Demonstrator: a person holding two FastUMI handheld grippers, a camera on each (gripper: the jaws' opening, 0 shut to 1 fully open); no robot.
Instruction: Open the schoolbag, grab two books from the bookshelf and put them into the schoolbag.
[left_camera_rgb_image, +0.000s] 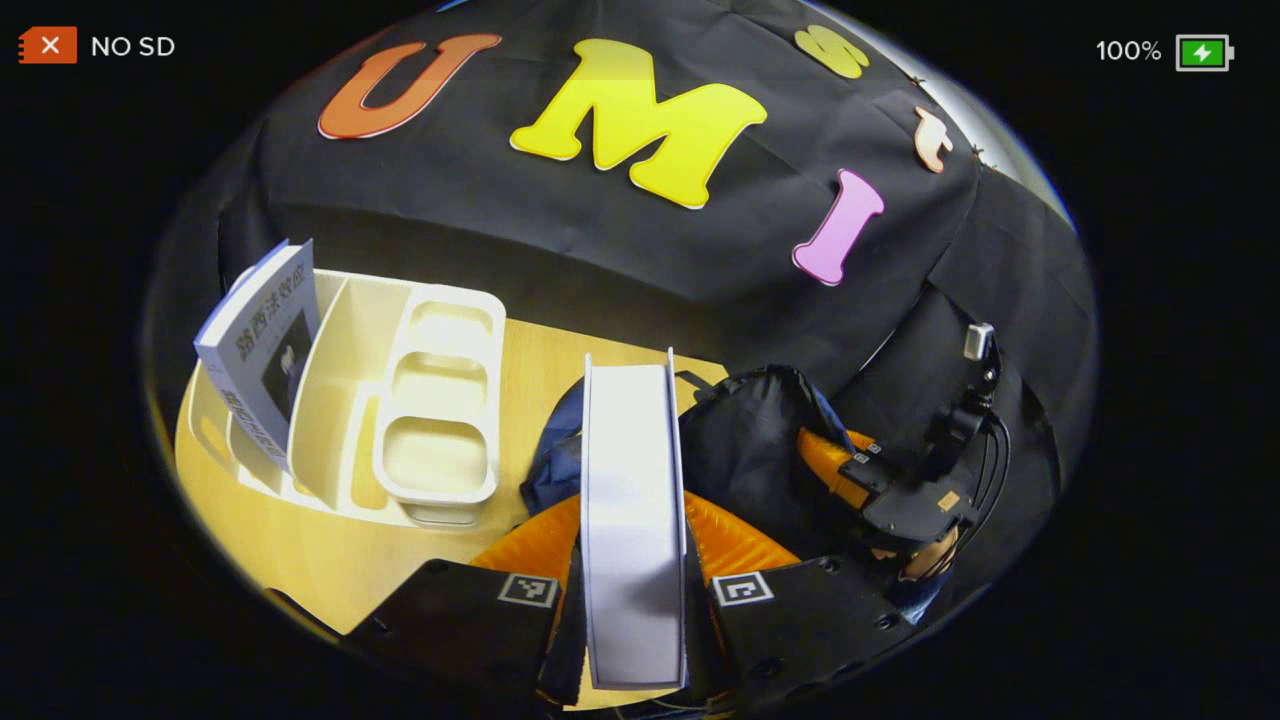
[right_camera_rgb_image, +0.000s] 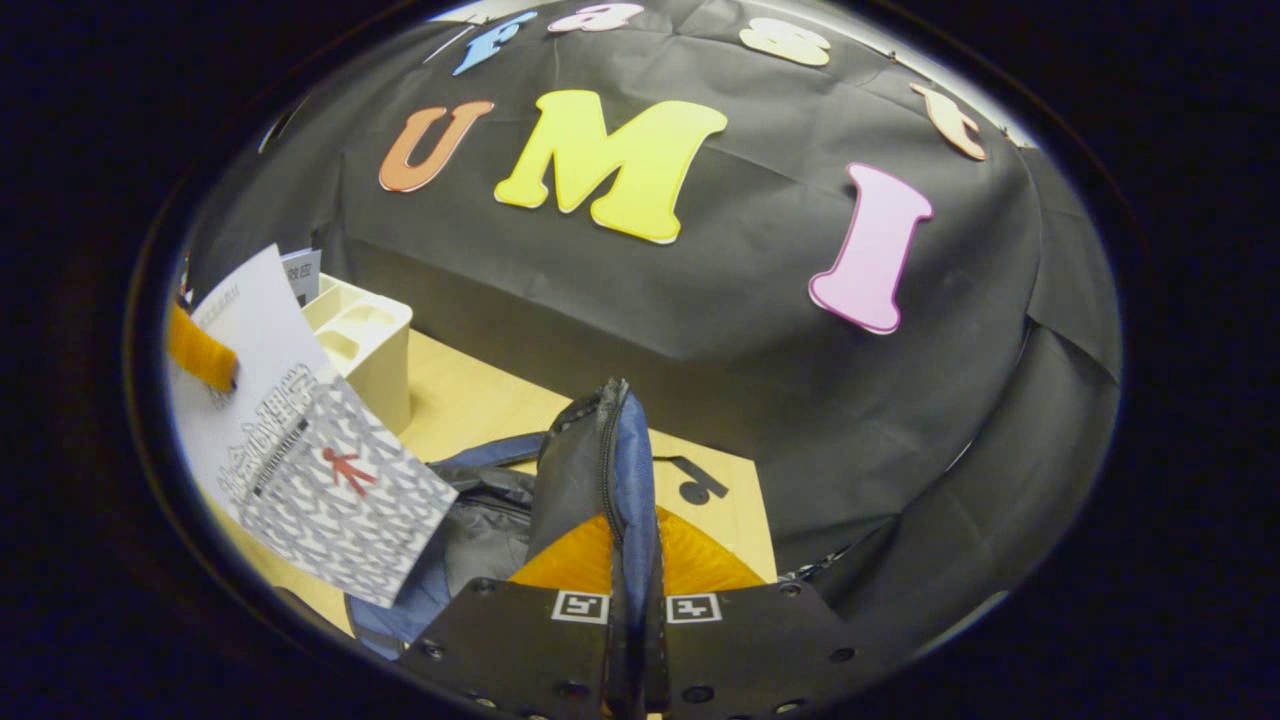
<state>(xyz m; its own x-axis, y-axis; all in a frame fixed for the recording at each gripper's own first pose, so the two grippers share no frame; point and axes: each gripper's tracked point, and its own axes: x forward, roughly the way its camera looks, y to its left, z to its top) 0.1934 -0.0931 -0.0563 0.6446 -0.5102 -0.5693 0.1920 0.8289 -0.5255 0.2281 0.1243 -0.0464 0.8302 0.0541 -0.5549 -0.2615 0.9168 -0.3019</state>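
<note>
Our left gripper (left_camera_rgb_image: 634, 590) is clamped on a book (left_camera_rgb_image: 632, 500), spine up, above the bag (left_camera_rgb_image: 760, 450). Our right gripper (right_camera_rgb_image: 632, 610) pinches the bag's zipper edge (right_camera_rgb_image: 605, 470), holding the mouth up. We should keep that edge lifted and pulled wide, then lower the book into the opening. The second book (left_camera_rgb_image: 262, 350) waits in the shelf (left_camera_rgb_image: 440, 400), far left on the table (left_camera_rgb_image: 300, 540).
</note>
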